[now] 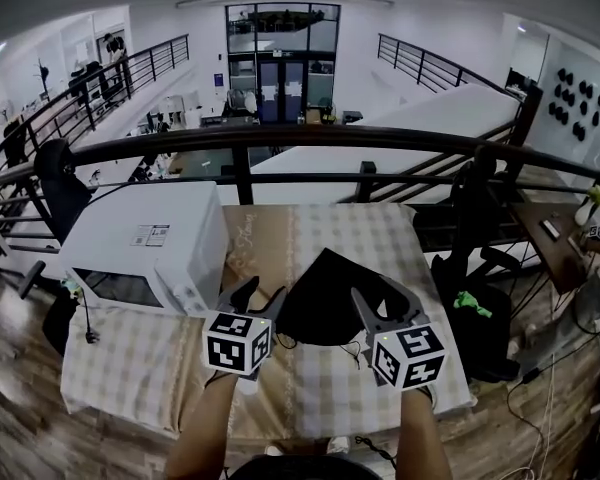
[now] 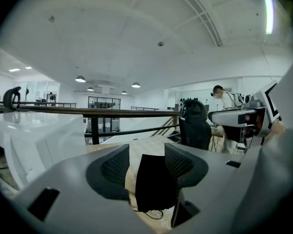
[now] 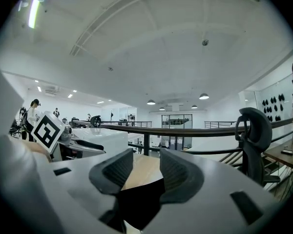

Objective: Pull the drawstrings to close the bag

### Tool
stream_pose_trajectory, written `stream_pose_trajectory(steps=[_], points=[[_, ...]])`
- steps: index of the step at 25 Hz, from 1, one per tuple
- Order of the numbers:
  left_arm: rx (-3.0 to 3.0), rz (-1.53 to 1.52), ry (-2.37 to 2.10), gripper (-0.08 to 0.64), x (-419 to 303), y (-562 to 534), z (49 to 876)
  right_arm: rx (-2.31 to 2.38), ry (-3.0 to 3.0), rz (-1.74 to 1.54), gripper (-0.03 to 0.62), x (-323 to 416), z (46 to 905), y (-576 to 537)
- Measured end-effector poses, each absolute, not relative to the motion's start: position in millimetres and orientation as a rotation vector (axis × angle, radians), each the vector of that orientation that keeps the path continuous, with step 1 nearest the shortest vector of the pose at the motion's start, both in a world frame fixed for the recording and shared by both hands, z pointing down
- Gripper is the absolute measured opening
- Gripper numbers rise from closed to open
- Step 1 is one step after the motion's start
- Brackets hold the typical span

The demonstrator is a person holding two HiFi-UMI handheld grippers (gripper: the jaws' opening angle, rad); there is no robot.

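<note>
Bag (image 1: 325, 293) of black cloth lay flat on the checked tablecloth (image 1: 330, 393) just ahead of us, between the two grippers we held. Our left gripper (image 1: 258, 298) sat at its left corner, and our right gripper (image 1: 383, 303) at its right edge. In the left gripper view, the left gripper (image 2: 146, 162) had its jaws apart. The bag (image 2: 154, 179) showed in the gap between them, unpinched, with a thin loop of drawstring (image 2: 155, 214) trailing from its near edge. In the right gripper view, the right gripper (image 3: 146, 167) also had its jaws apart. Nothing was clamped there, and the bag (image 3: 136, 204) lay dark below and in front of them. Further back on the left of the table stood a white microwave (image 1: 150, 248). A black office chair (image 1: 475, 218) stood to the right of the table. Behind both ran a dark railing (image 1: 280, 138), and beyond it lay the open hall with glass doors (image 1: 280, 88) at its far end.
</note>
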State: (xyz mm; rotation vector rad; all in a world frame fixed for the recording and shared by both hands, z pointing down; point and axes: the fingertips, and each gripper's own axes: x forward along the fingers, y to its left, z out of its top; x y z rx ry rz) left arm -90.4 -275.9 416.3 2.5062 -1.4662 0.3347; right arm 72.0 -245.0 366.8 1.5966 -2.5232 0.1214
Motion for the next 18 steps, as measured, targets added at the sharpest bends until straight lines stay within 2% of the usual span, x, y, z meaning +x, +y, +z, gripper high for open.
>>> stream_pose_trajectory(steps=[18], points=[[2.360,0.706,-1.268,0.252,-94,-267,552,1.431,-2.404,0.337,0.163,78,479,-249]])
